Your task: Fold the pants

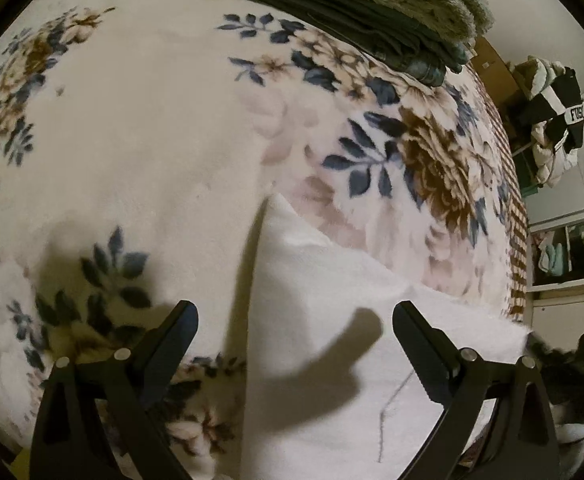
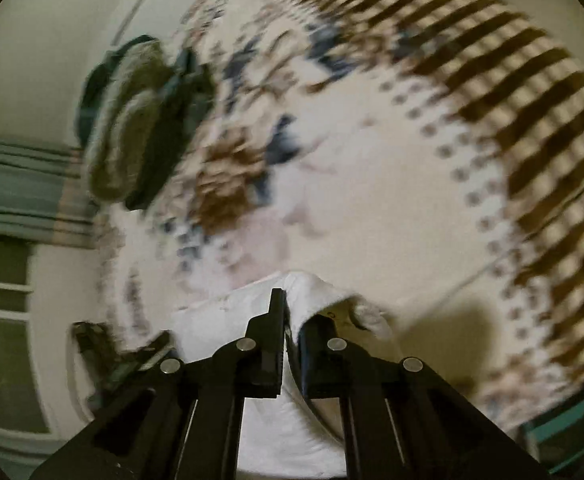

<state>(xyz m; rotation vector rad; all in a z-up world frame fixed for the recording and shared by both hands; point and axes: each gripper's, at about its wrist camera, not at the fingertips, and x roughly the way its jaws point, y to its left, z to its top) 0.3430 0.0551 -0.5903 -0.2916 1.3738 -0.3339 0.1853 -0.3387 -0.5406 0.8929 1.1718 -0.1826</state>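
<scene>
The white pants (image 1: 323,320) lie on a floral blanket (image 1: 140,140), with a corner pointing away from me in the left wrist view. My left gripper (image 1: 293,316) is open just above the pants, its fingers either side of the cloth's left part. In the right wrist view, which is motion-blurred, my right gripper (image 2: 292,312) is shut on a fold of the white pants (image 2: 311,288) and holds it raised off the blanket (image 2: 371,184).
A stack of folded dark and grey fleece clothes (image 1: 371,4) sits at the far side of the bed; it also shows in the right wrist view (image 2: 140,120). Shelves and hanging clothes (image 1: 555,120) stand to the right. The blanket's brown striped border (image 2: 511,100) marks its edge.
</scene>
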